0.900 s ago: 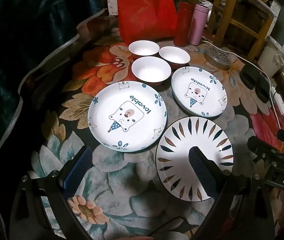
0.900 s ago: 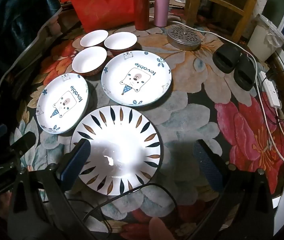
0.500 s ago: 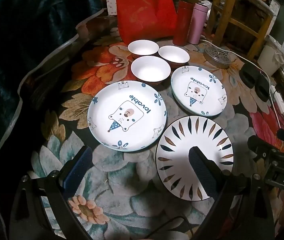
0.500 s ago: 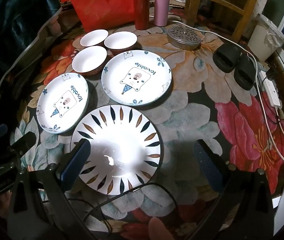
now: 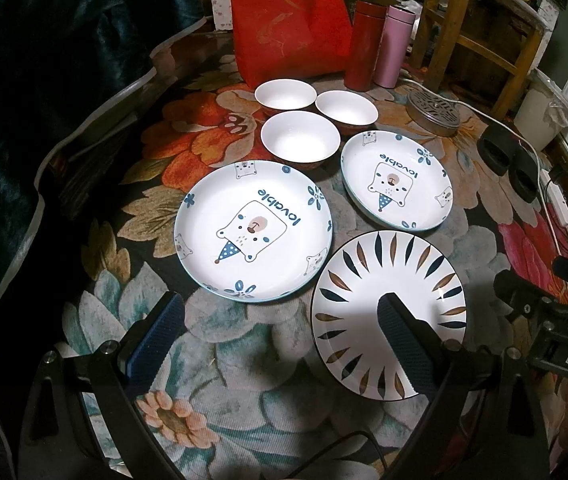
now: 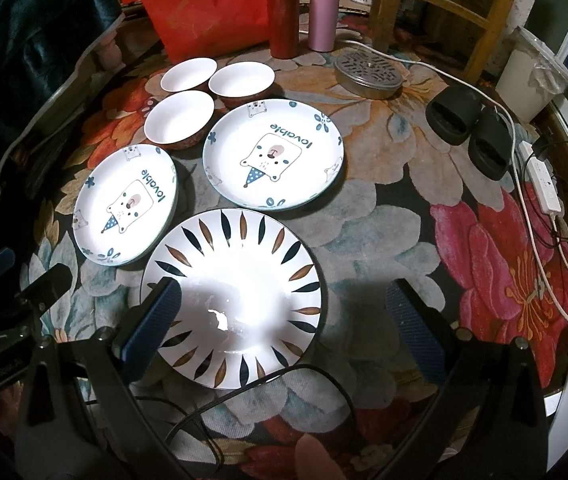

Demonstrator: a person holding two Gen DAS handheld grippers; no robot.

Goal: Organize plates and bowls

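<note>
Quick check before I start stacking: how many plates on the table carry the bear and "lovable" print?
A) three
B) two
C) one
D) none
B: two bear plates show, one nearer the left gripper and one beyond the leaf-pattern plate.

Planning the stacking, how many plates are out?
3: leaf-pattern plate nearest, one bear plate at its far left, other bear plate just beyond. None seem hidden.

Plates, bowls — separate, unstacked.
</note>
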